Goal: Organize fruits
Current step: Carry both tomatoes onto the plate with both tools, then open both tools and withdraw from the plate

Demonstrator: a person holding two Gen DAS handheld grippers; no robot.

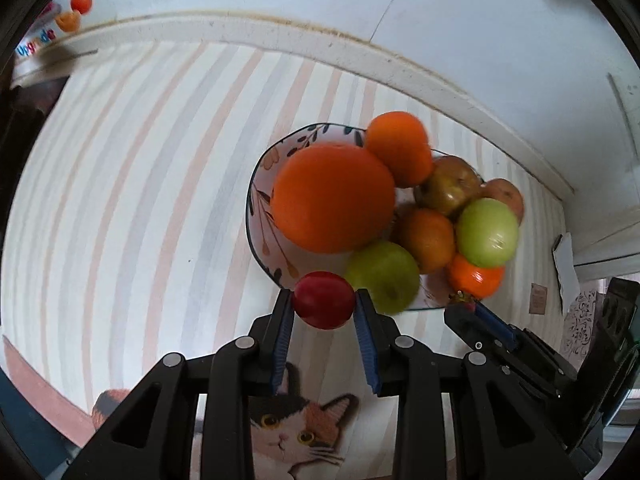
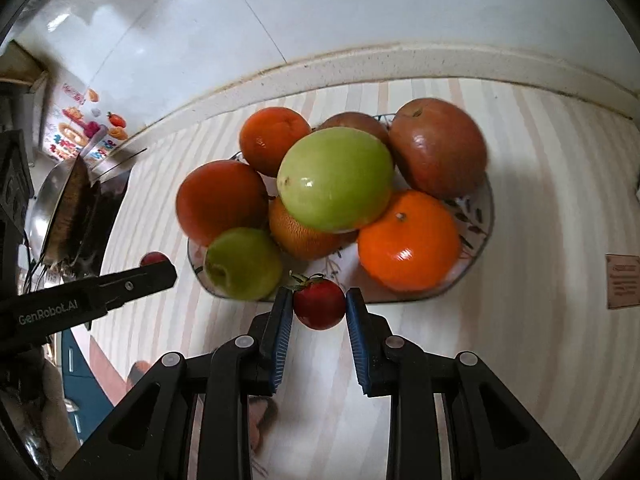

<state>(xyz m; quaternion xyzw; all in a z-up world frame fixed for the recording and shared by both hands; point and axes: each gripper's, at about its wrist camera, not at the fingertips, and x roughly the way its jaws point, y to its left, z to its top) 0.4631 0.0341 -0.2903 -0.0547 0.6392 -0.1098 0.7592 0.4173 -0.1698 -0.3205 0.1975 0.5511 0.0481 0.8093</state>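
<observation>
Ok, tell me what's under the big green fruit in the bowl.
Under the big green fruit lies a rough-skinned orange fruit, mostly covered. Oranges and reddish fruits crowd its sides. The bowl floor beneath the pile is hidden.

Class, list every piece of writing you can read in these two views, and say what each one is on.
"GenRobot.AI": white lettering on the left gripper arm.
"Upgrade": colourful poster on the wall.
Brown card: print too small to read.
Poster's other words: too blurred to read.
</observation>
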